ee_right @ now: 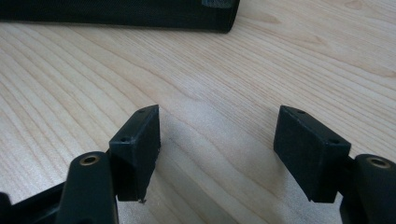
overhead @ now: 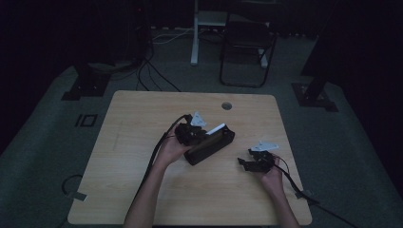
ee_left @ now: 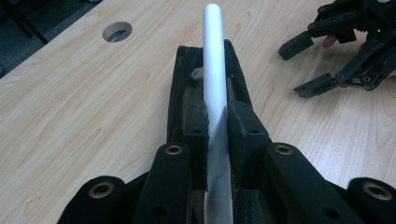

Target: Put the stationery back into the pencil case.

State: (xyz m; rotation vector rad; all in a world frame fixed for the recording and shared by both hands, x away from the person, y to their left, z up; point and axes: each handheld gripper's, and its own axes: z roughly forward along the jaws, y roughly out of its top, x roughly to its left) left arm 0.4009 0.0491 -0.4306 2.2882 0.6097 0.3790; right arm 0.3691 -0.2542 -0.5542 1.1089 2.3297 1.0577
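Clamped in my left gripper (ee_left: pixel 217 135) was a white tube (ee_left: pixel 215 70), both black pads pressed flat against its sides. It was smooth, round and matte, with a blunt rounded tip pointing away from me, and it ran straight along the open top of a black pouch (ee_left: pixel 180 84). That pouch was long and narrow, soft-sided, made of a dull woven fabric with a rimmed mouth that gaped on either side of the tube. From the high view the pouch (overhead: pixel 209 146) lay slantwise near the middle of the bench (overhead: pixel 142 190), the tube's pale end (overhead: pixel 217 128) sticking out past its upper edge.

My right gripper (ee_right: pixel 217 154) hung spread wide with nothing between its blocky, square-edged pads, just above bare wood. In the high view it (overhead: pixel 247 161) sat to the right of the pouch, near but apart from it, and the left gripper view showed it (ee_left: pixel 313 65) off to the side with its jaws parted.

The bench was pale wood-grain laminate, smooth, with rounded corners and a round cable hole (overhead: pixel 226 106) near the far edge. Plenty of bare surface lay to the left and toward me; the right gripper was closer to the right edge. Beyond the bench the room was dark, with a folding chair (overhead: pixel 247 42) and cables (overhead: pixel 152 71) on a grey floor.
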